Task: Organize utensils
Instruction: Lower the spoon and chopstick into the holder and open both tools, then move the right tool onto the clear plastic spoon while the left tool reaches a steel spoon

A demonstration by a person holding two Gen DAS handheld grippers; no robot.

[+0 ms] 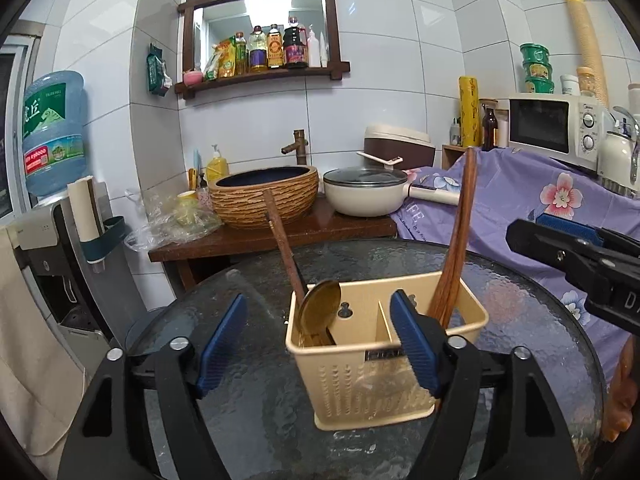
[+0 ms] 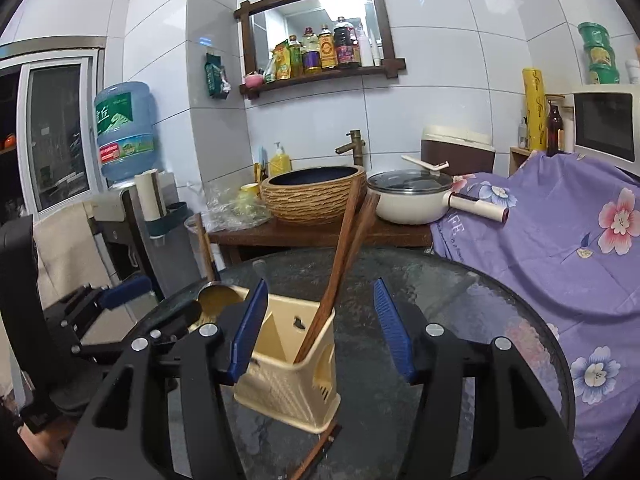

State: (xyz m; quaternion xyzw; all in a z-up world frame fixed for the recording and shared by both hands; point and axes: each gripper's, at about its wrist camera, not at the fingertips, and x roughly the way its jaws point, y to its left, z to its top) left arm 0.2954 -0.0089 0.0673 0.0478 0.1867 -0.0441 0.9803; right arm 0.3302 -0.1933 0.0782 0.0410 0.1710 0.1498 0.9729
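a: left gripper is sitting wide open, holding nothing; spoon is leaning in caddy left slot.
b: right gripper is gaping empty too, chopsticks standing in right slot. bumping them is risking tipping the caddy.
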